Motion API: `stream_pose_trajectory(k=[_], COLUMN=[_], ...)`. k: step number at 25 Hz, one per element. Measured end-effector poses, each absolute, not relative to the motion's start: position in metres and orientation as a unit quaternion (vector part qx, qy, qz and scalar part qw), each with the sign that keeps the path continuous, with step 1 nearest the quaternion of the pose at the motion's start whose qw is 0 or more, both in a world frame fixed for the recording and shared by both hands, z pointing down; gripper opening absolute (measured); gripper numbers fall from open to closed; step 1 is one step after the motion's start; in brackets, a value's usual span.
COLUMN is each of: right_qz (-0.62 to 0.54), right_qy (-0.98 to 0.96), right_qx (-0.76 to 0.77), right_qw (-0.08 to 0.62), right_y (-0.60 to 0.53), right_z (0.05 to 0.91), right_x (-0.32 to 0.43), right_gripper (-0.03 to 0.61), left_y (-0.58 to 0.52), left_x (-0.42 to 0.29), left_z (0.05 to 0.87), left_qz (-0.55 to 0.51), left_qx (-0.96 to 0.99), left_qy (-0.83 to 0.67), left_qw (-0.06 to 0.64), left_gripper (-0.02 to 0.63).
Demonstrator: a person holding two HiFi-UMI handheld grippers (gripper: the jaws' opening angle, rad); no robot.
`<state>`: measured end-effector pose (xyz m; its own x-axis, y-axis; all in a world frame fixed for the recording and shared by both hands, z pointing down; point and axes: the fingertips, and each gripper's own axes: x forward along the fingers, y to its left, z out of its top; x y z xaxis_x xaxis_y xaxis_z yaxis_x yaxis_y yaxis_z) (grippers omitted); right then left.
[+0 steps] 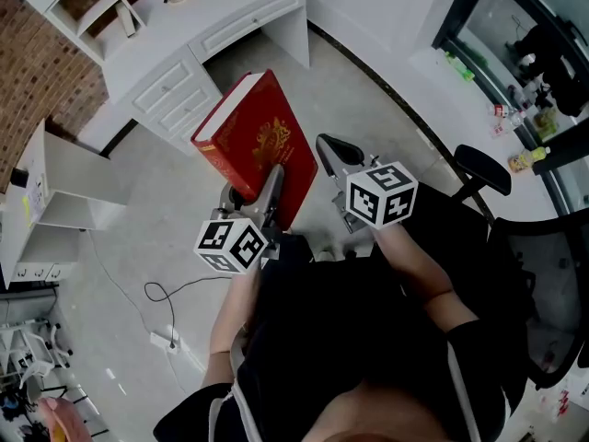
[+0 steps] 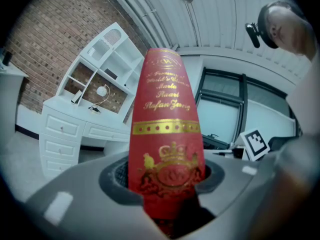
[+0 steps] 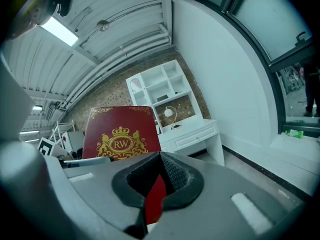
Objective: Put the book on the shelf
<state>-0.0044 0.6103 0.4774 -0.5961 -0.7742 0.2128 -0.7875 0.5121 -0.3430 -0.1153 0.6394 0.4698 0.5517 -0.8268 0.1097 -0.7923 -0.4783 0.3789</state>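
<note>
A red hardback book (image 1: 253,141) with a gold crest is held up in the air, tilted, over the floor. My left gripper (image 1: 264,190) is shut on its lower end. In the left gripper view the spine (image 2: 167,129) stands upright between the two pads. My right gripper (image 1: 333,152) hangs just right of the book, apart from it, with its jaws together. Its own view shows the cover (image 3: 121,133) off to the left. The white desk with a shelf unit (image 1: 97,7) stands ahead at the brick wall, some way off. The shelf unit (image 2: 107,66) (image 3: 160,86) also shows in both gripper views.
A small white open cabinet (image 1: 60,196) stands at the left. A cable and power strip (image 1: 166,337) lie on the floor. A black office chair (image 1: 543,274) is at the right. Bottles (image 1: 520,159) stand by the window. A desk lamp (image 2: 101,91) sits in the shelf unit.
</note>
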Motion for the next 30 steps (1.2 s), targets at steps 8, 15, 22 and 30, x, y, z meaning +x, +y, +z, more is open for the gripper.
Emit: stream_pose_trajectory(k=[8, 15, 22, 30], right_qz=[0.209, 0.211, 0.215, 0.195], right_qy=[-0.866, -0.859, -0.852, -0.857], right_qx=[0.453, 0.466, 0.475, 0.475], right_qw=[0.026, 0.035, 0.039, 0.051], right_y=[0.573, 0.534, 0.497, 0.456], right_z=[0.478, 0.476, 0.478, 0.474], right_x=[-0.019, -0.033, -0.041, -0.077], right_gripper=[-0.003, -0.003, -0.003, -0.003], left_y=[0.6, 0.557, 0.518, 0.48], left_x=[-0.13, -0.148, -0.154, -0.182], left_z=[0.466, 0.468, 0.468, 0.466], left_qz=[-0.049, -0.046, -0.047, -0.048], left_qx=[0.861, 0.865, 0.872, 0.876], left_qy=[-0.467, -0.457, -0.441, -0.433], left_qw=[0.195, 0.201, 0.206, 0.205], left_gripper=[0.222, 0.221, 0.221, 0.218])
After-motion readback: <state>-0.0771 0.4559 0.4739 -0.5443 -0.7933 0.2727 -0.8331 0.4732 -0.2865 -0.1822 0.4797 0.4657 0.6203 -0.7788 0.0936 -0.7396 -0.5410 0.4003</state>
